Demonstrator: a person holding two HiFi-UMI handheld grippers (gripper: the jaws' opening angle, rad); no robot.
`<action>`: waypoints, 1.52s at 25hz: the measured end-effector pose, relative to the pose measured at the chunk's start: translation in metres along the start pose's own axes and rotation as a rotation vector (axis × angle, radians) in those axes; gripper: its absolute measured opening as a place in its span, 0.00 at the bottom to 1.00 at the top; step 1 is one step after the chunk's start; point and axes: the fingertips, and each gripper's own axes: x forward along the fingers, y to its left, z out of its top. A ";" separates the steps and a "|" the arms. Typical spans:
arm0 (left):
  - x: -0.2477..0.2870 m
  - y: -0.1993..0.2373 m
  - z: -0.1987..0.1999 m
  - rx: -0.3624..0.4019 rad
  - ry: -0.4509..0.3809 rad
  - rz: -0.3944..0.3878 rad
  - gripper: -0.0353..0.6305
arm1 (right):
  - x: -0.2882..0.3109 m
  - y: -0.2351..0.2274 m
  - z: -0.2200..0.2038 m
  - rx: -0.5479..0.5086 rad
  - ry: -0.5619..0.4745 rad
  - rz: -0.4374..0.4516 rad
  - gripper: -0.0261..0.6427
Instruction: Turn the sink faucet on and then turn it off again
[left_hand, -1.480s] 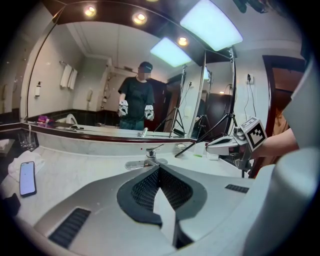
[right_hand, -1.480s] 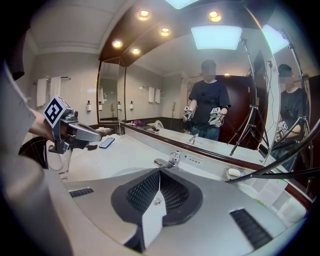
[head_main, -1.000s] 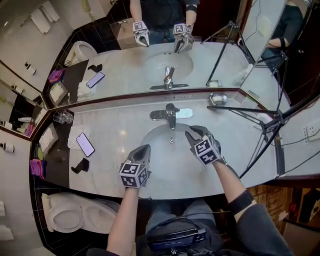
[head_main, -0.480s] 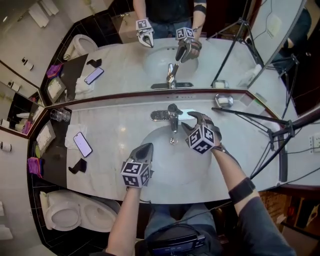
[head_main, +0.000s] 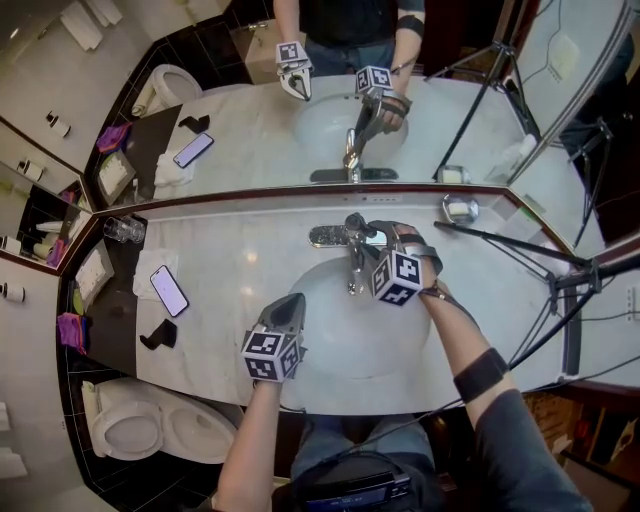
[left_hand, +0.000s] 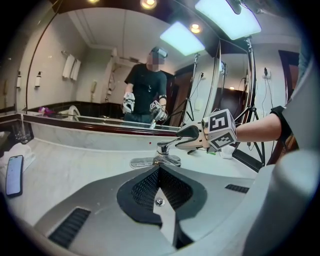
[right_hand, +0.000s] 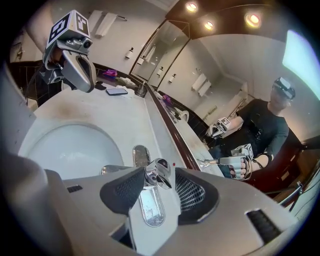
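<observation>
Chrome faucet lever (head_main: 352, 222) is half hidden behind right gripper (head_main: 377, 238).

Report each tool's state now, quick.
Left tool: shut, empty.
Right tool: open, jaws have just been opening; faucet handle between them, not gripped.

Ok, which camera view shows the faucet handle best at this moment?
The right gripper view: the faucet handle sits close and sharp between the jaws of the right gripper, which have just been opening. The head view shows it small, close by that gripper. The left gripper view shows it from the side, farther off.
</observation>
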 end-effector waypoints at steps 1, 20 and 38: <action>0.000 0.002 -0.002 -0.004 0.004 0.002 0.05 | 0.003 0.002 -0.001 0.001 0.003 0.010 0.36; 0.006 0.003 -0.031 -0.036 0.051 -0.005 0.05 | 0.007 0.013 -0.014 -0.052 0.024 0.014 0.25; -0.005 0.004 -0.045 -0.049 0.058 0.012 0.05 | 0.008 0.030 -0.029 -0.032 0.045 -0.017 0.24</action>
